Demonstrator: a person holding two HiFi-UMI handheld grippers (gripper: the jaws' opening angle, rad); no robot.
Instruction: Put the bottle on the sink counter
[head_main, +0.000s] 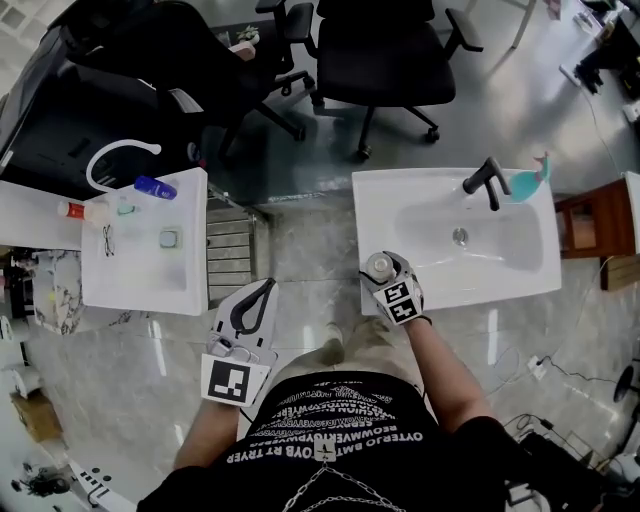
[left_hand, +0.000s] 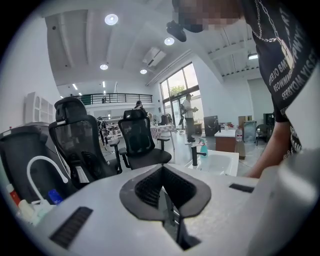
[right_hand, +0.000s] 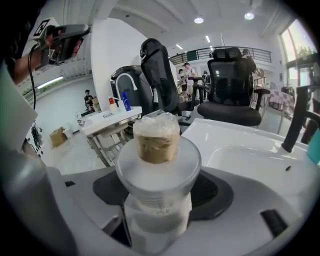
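Between the jaws of the right gripper (right_hand: 158, 202) stands the bottle (right_hand: 156, 142), upright with its plastic-wrapped cap uppermost, clamped round its pale body. It sits at the near left corner of the white sink counter (head_main: 388, 205); whether it touches I cannot tell. The basin and black faucet (head_main: 486, 181) lie beyond, to the right, so setting down probably means lowering straight. The left gripper (head_main: 251, 308), jaws together and empty, hangs well apart.

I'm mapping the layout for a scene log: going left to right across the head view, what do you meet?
Small washbasin → left gripper → bottle → black faucet → teal spray bottle → wooden cabinet.
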